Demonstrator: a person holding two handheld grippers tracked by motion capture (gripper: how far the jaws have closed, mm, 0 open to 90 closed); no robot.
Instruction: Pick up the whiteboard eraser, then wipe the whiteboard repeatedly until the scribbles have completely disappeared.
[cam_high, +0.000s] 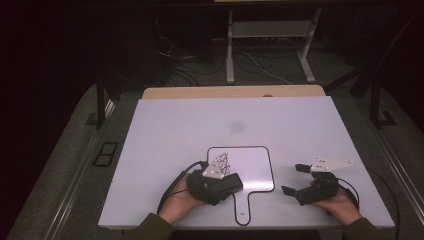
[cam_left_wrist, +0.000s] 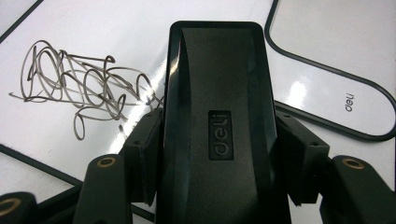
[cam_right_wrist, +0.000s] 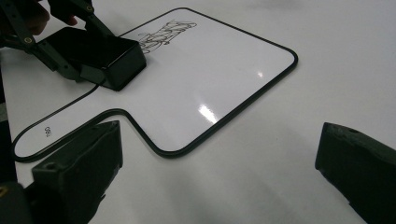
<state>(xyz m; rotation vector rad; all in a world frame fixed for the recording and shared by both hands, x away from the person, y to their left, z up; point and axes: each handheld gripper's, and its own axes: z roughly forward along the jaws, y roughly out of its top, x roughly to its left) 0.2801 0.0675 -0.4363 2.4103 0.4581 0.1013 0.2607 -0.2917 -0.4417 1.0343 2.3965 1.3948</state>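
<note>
A small white board (cam_high: 256, 169) with a black rim and a handle lies on the table, with a dark scribble (cam_high: 223, 161) near its left edge. My left gripper (cam_high: 226, 186) is shut on a black board eraser (cam_high: 229, 183) that rests on the board just below the scribble. In the left gripper view the eraser (cam_left_wrist: 217, 107), marked "deli", sits between the pads of my left gripper (cam_left_wrist: 219, 142), and the scribble (cam_left_wrist: 79, 86) lies to its left. My right gripper (cam_high: 295, 179) rests open to the right of the board. In its own view the right gripper (cam_right_wrist: 219, 158) holds nothing, and the board (cam_right_wrist: 210, 70) and eraser (cam_right_wrist: 100, 53) lie ahead.
The white table (cam_high: 200, 125) stretches far behind the board, with a wooden strip (cam_high: 232, 92) along its back edge. Beyond it stand a metal frame (cam_high: 230, 55) and loose cables on a dark floor. The board's handle (cam_high: 243, 210) reaches nearly to the table's front edge.
</note>
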